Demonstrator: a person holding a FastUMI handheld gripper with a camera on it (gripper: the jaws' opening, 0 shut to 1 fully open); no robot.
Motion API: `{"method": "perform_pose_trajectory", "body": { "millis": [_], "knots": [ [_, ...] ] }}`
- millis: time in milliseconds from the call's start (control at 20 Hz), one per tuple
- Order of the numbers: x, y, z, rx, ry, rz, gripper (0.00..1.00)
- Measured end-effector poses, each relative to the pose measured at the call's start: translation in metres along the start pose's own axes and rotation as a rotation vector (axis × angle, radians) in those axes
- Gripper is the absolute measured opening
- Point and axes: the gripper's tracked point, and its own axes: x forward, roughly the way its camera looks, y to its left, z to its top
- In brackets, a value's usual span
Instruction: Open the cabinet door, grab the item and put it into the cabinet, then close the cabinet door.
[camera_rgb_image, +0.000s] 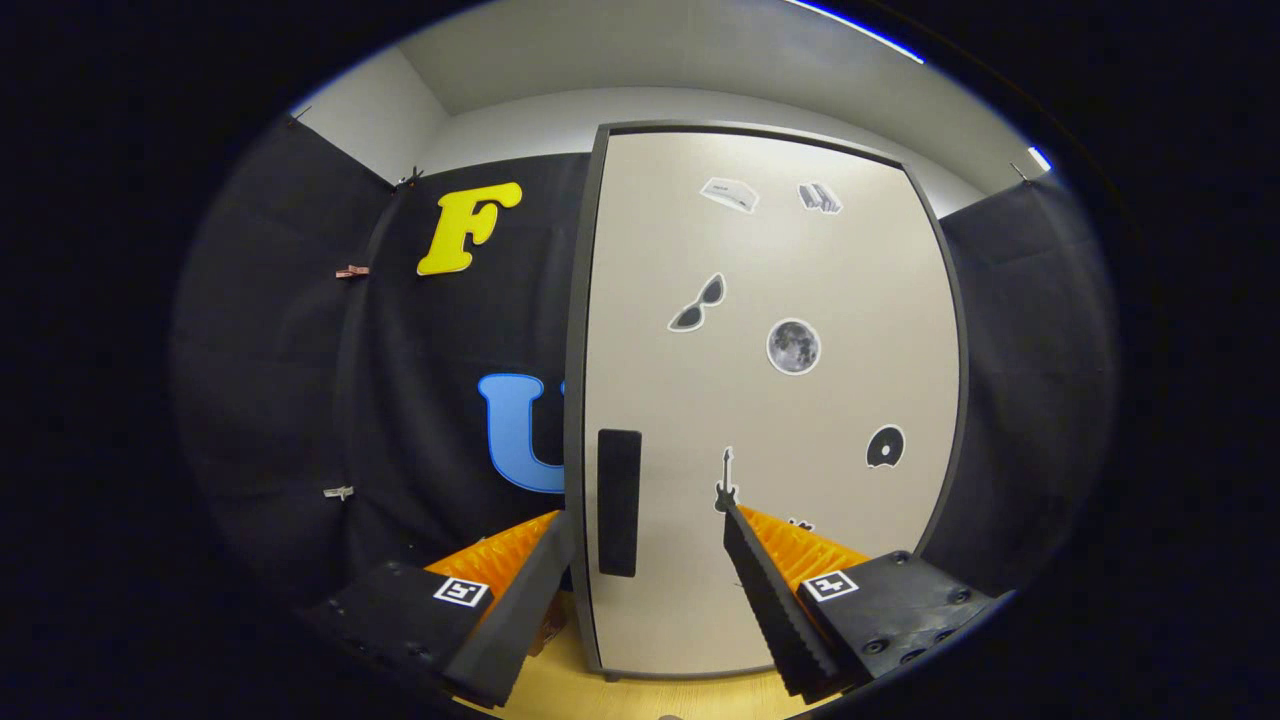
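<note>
The tool (645, 525) is spread wide, holding nothing. The cabinet door (770, 400) stands shut just ahead on the desk (560, 685); its dark handle (619, 502) lies between the fingers, near the left edge. Stiff and light, probably; grip that handle.

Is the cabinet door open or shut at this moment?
Shut. The cabinet door lies flush in its dark frame, no interior showing. The open gripper sits ahead of it, the handle between its fingers, untouched.
</note>
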Motion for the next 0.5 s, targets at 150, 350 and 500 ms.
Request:
{"method": "perform_pose_trajectory", "body": {
  "millis": [150,350,500],
  "knots": [
    [0.015,0.007,-0.006,-0.005,0.0,0.017,0.97],
    [0.037,0.006,-0.018,-0.008,0.016,0.001,0.97],
    [0.052,0.005,-0.022,0.006,0.019,-0.013,0.95]
  ]
}}
